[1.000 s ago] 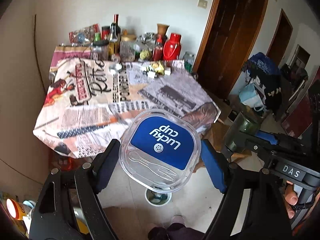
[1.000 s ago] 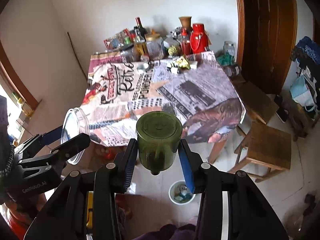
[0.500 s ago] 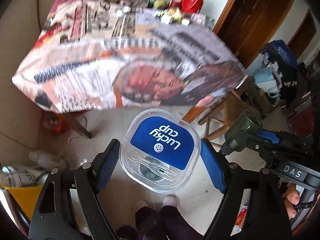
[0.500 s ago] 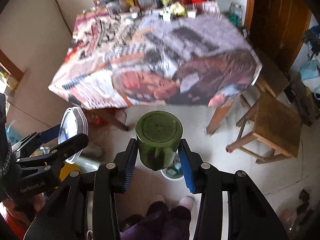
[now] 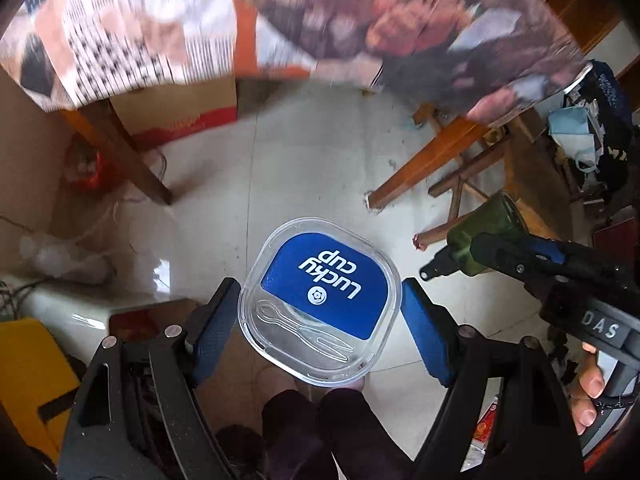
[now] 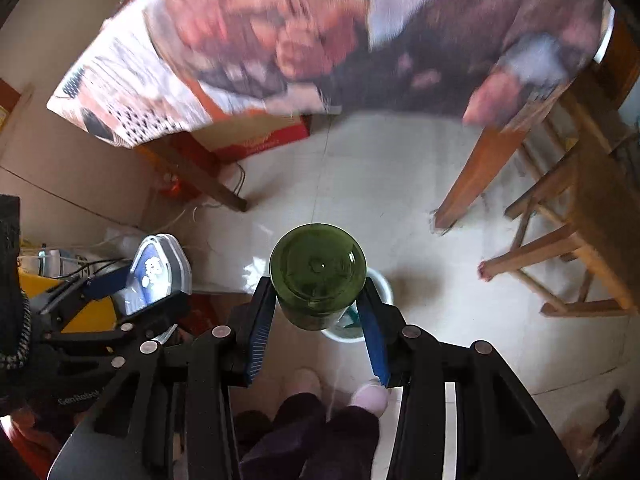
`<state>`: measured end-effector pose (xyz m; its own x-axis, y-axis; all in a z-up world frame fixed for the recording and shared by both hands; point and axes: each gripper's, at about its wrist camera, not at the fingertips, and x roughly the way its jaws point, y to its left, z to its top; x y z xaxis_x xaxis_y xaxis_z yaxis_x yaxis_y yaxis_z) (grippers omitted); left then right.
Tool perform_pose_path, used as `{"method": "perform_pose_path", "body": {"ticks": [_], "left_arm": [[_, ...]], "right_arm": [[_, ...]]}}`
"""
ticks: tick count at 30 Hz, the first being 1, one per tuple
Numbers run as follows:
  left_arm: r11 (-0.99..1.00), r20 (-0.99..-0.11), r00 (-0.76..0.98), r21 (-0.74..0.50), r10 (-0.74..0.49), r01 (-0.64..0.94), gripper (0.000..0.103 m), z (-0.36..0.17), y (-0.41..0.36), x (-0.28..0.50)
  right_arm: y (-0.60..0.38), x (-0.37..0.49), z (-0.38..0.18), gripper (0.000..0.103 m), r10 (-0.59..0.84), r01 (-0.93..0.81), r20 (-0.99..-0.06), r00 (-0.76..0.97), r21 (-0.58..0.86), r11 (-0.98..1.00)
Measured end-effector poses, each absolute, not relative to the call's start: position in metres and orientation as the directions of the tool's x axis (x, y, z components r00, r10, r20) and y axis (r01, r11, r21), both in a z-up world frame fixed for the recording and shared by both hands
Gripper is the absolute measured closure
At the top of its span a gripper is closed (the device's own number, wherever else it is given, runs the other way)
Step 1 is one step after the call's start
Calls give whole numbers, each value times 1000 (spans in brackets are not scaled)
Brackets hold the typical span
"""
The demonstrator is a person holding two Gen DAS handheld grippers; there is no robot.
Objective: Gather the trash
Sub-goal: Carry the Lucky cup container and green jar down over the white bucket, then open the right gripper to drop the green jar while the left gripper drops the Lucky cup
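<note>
My left gripper [image 5: 320, 312] is shut on a clear plastic cup with a blue "Lucky cup" lid [image 5: 320, 300], held above the tiled floor. It also shows in the right wrist view [image 6: 158, 276]. My right gripper [image 6: 318, 308] is shut on a green glass bottle [image 6: 318, 272], seen bottom-first. The bottle also shows in the left wrist view [image 5: 486, 236] at the right. A small white bin [image 6: 380, 284] with trash inside stands on the floor, mostly hidden behind the bottle.
The table with a printed cloth [image 6: 320, 40] fills the top, with wooden legs [image 6: 464, 184] and a cardboard box [image 6: 256, 136] under it. A wooden stool [image 6: 580, 216] stands at right. A yellow object [image 5: 28, 376] lies at left. The person's feet [image 6: 368, 396] are below.
Both grippers have tilted further down toward the floor, so the tabletop has slid out at the top. The white bin now sits right behind the green bottle. Both grips are unchanged.
</note>
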<state>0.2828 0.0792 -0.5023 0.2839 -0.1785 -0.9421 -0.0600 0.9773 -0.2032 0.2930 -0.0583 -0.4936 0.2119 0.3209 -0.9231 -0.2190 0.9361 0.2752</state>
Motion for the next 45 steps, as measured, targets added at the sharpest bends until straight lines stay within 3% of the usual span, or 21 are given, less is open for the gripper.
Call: {"method": "perform_pose_path", "body": {"ticks": [7,20,45], "left_arm": [[971,-949,236,-230,-207,-72,23,-546,72,286],[950,-954,88,-294,-286,-102,20,-570,41,314],[961,-944,177,-272,-278,57,17,-439,22,311]], "right_arm": [[-71,293,-535,54,330,-167,-931,158,304,938],[-100,290,-516,54,292,-105,-936,198,275,956],[-107,276,-391,54,278,-101,-899,338,259,960]]}}
